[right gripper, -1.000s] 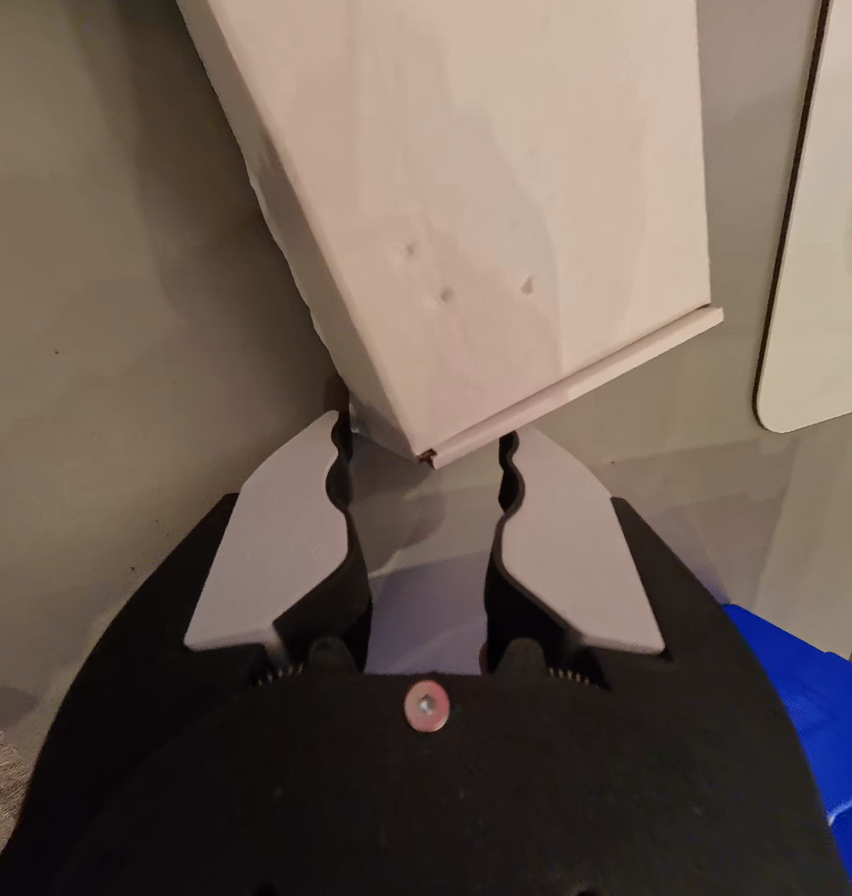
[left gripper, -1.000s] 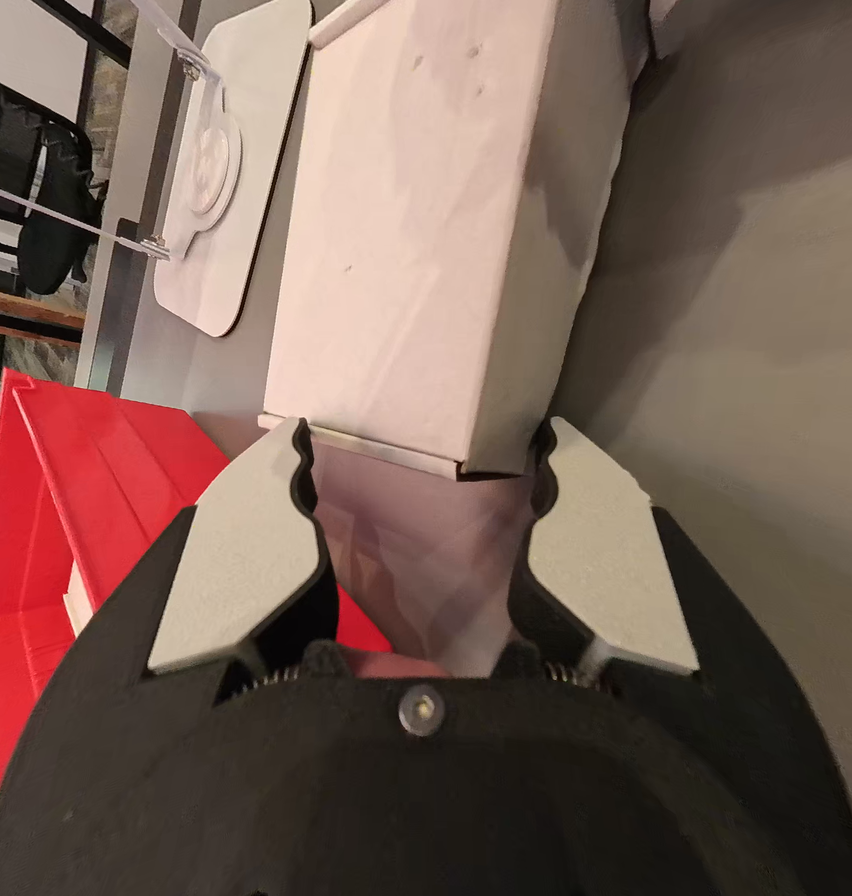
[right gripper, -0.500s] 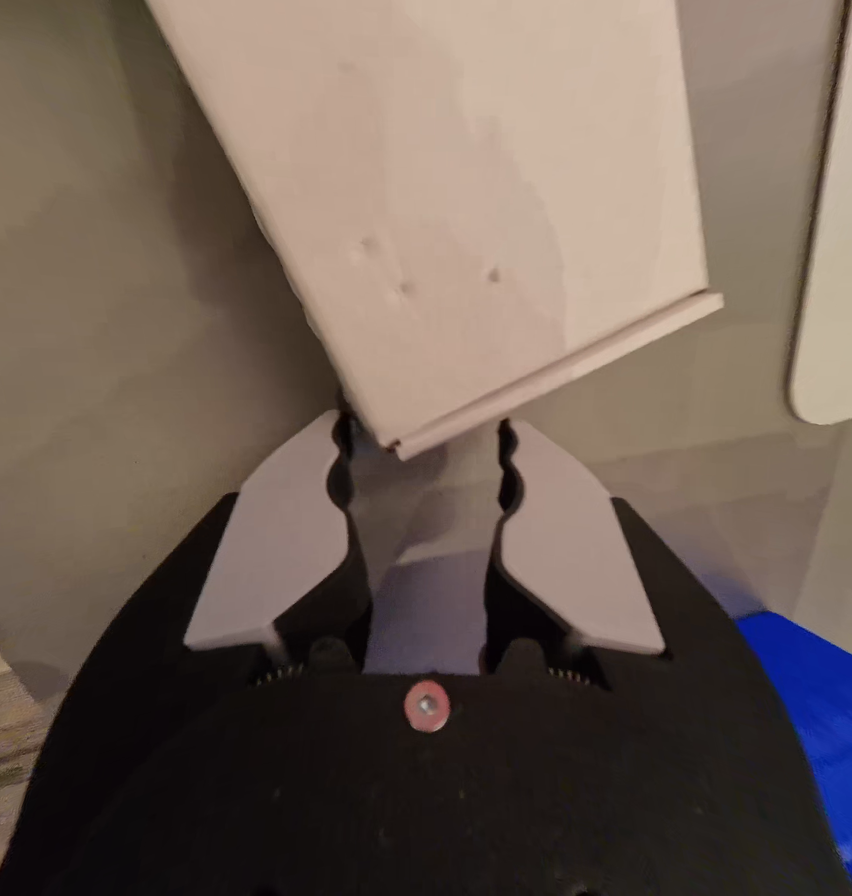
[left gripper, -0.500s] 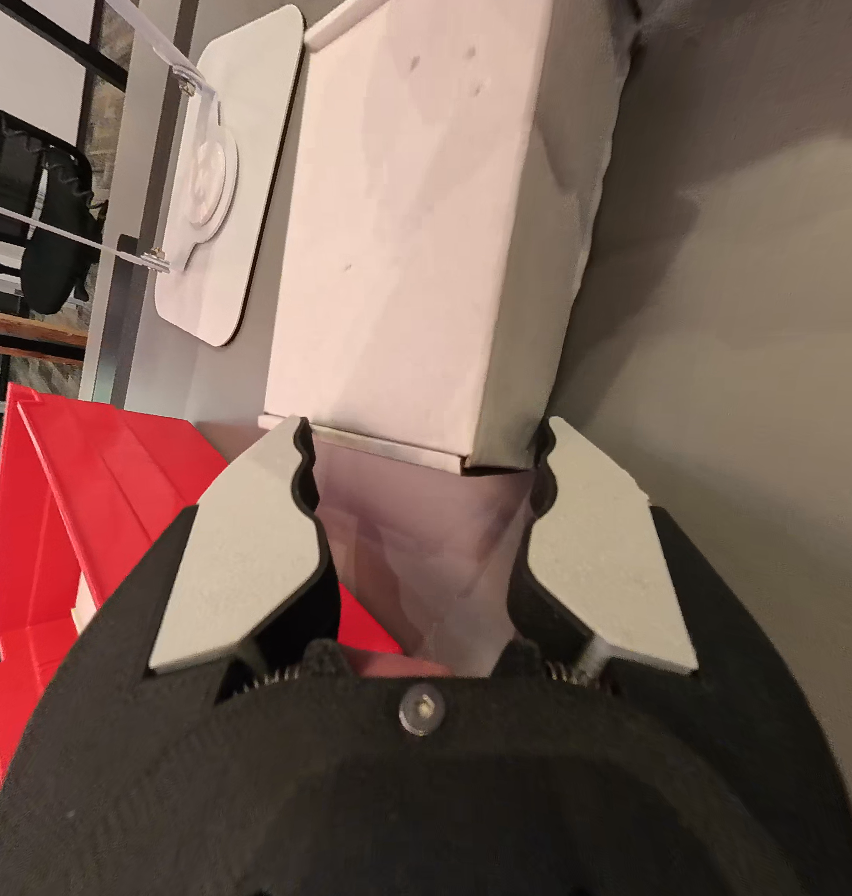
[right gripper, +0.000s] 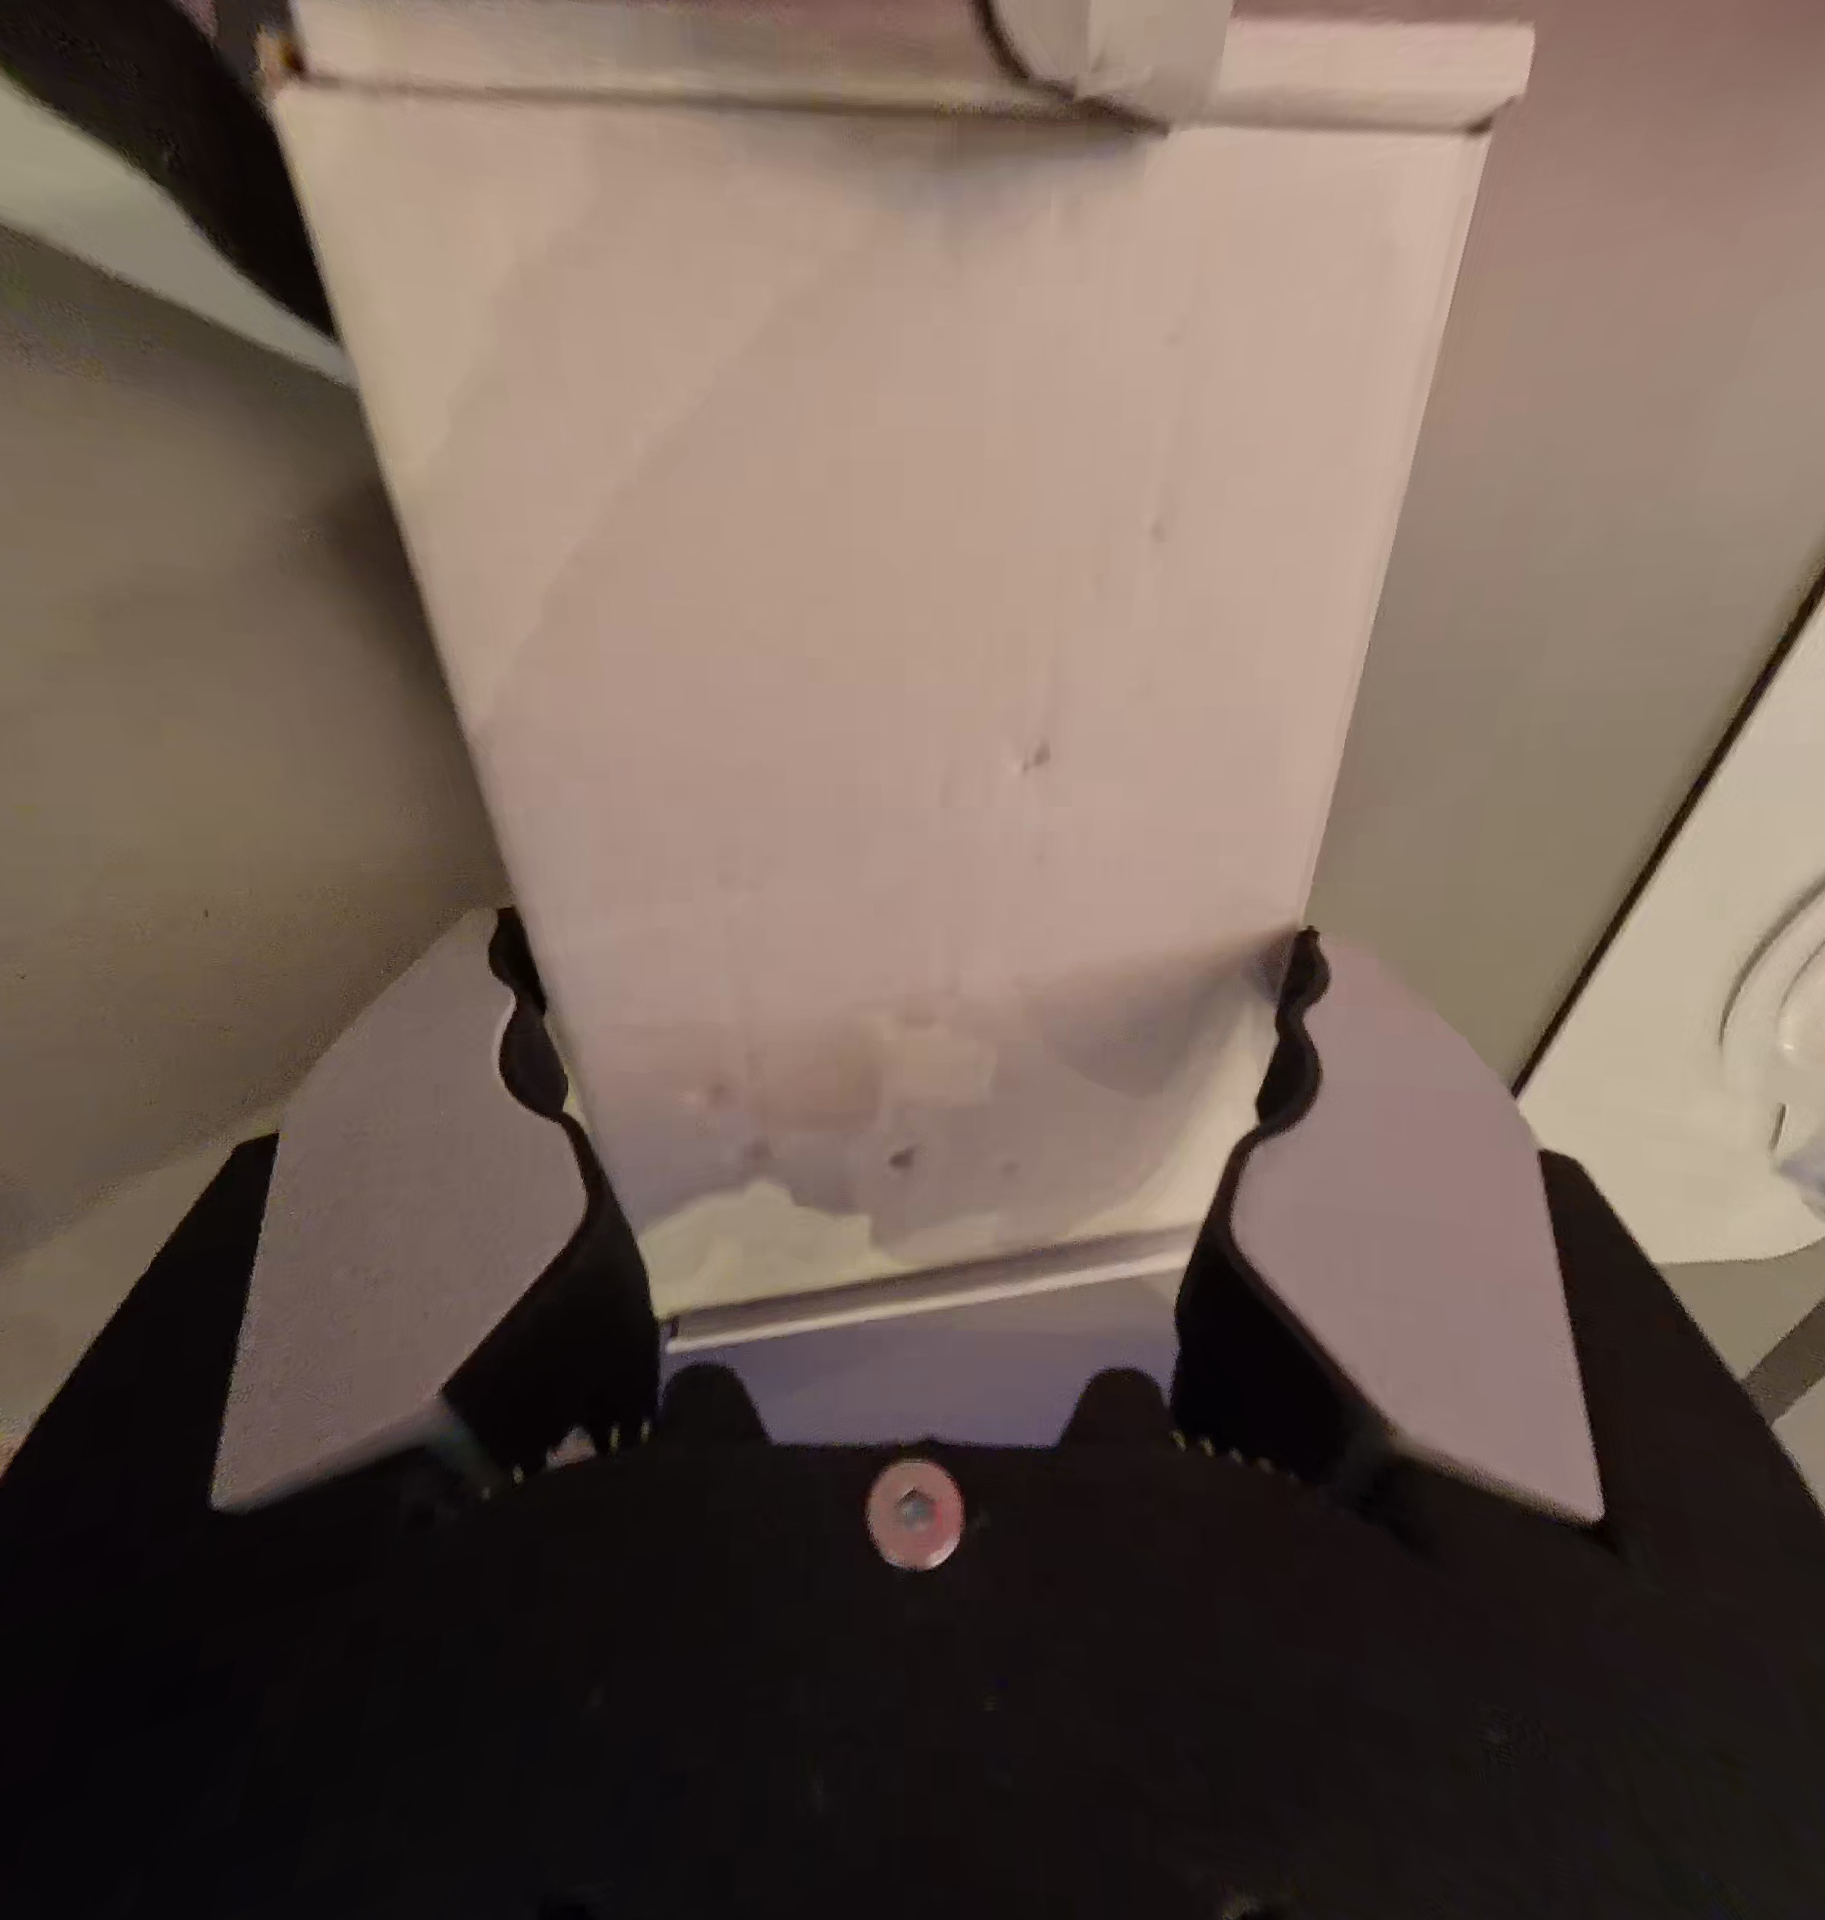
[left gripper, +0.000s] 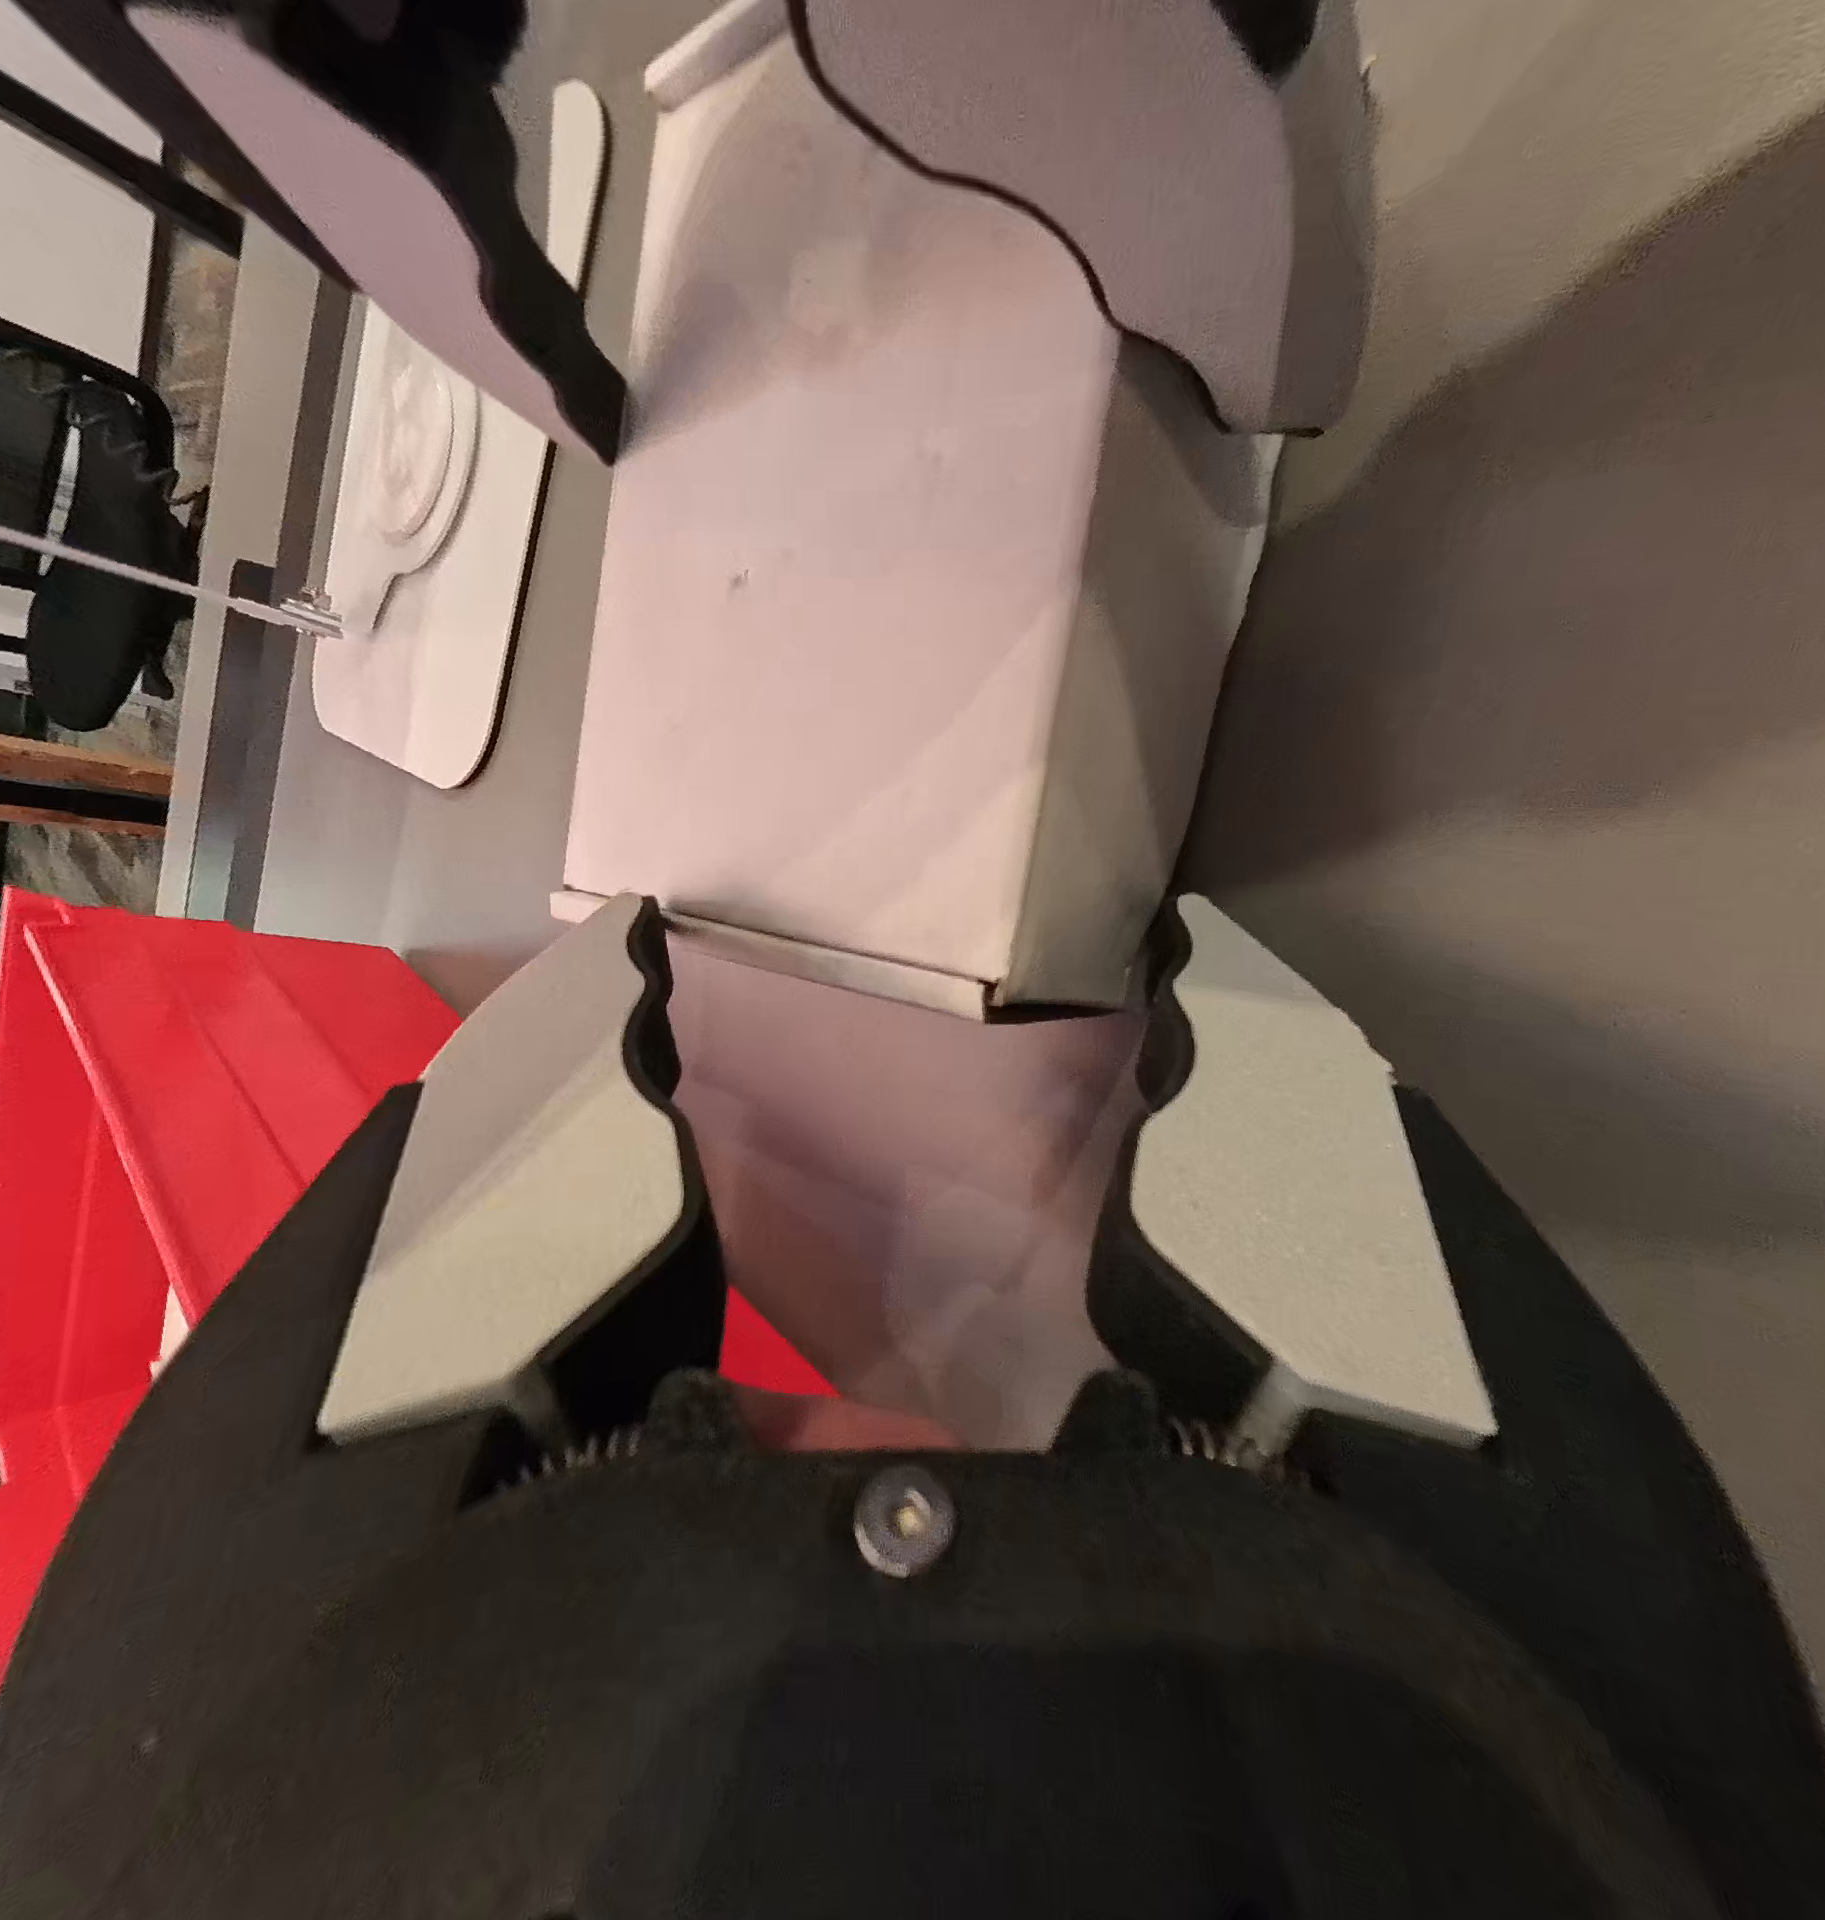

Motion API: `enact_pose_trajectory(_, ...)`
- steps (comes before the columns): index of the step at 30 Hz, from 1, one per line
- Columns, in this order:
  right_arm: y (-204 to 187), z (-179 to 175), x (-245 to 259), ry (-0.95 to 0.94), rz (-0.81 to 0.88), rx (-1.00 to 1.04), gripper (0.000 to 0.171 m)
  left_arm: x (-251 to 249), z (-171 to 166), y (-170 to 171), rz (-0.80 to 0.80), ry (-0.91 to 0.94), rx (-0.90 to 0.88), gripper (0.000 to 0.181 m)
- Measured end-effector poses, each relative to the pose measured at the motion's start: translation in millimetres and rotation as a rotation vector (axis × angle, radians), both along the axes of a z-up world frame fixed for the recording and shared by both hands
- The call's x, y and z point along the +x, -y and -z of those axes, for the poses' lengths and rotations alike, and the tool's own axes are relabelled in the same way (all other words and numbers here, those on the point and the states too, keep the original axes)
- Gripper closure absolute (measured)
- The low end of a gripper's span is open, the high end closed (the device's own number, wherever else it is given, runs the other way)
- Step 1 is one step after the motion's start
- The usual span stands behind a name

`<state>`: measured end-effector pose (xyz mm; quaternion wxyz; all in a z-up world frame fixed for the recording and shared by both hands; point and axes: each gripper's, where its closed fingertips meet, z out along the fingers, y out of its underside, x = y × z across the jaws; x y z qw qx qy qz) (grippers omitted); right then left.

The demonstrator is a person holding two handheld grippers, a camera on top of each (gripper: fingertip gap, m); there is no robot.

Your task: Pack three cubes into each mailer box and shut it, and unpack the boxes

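Note:
A shut white mailer box [left gripper: 835, 675] lies lengthwise between my two grippers on the grey table [left gripper: 1562, 935]. My left gripper [left gripper: 903, 920] holds its near end: the right finger is against the side wall and the left finger is over the lid's lip. My right gripper [right gripper: 903, 935] is open wide, and its fingers flank the other end of the box [right gripper: 887, 571] on both sides. The right gripper also shows at the top of the left wrist view [left gripper: 929, 431]. No cubes are in view.
A red bin [left gripper: 160, 1143] stands left of the box. A white board with a clear round part [left gripper: 440, 540] lies beside the box and also shows in the right wrist view [right gripper: 1718, 935]. A black chair [left gripper: 87, 540] stands beyond the table edge. Tip to tip, the grippers are about 9 cm apart.
My right gripper has opened much wider and moved forward, so the box end now sits between its fingers. The box has stayed fixed in my left gripper while the background shifted slightly.

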<state>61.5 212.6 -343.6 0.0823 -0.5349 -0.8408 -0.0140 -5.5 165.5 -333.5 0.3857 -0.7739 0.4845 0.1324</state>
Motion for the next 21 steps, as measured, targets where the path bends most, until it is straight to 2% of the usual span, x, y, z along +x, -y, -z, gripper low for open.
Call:
enact_pose_trajectory(6, -0.6, -1.3, -0.7, 0.004, -0.008, -0.012, 0.043, 0.5, 0.0, 0.6, -0.003, 0.018, -0.006, 0.091)
enact_pose_trajectory(9, 3.2, -4.5, 0.0, -0.015, 0.012, -0.055, 0.044, 2.7, -1.7, 3.5, -0.020, 0.059, -0.042, 0.080)
enact_pose_trajectory(12, -0.8, -13.2, 7.6, -0.023, 0.020, -0.047, 0.045, 2.1, -16.5, 2.2, -0.039, 0.123, 0.003, 0.074)
enact_pose_trajectory(16, -17.8, -60.5, 24.4, -0.113, 0.068, -0.041, 0.045, 9.2, -53.9, 2.3, -0.049, 0.288, 0.119, 0.078)
enact_pose_trajectory(18, -35.9, -95.4, 41.1, -0.178, 0.096, -0.008, 0.045, 13.1, -63.0, 4.1, -0.023, 0.284, 0.156, 0.081)
enact_pose_trajectory(21, -72.6, -141.3, 91.3, -0.197, 0.167, 0.064, 0.046, 15.1, -67.0, 5.0, 0.003, 0.260, 0.183, 0.087)
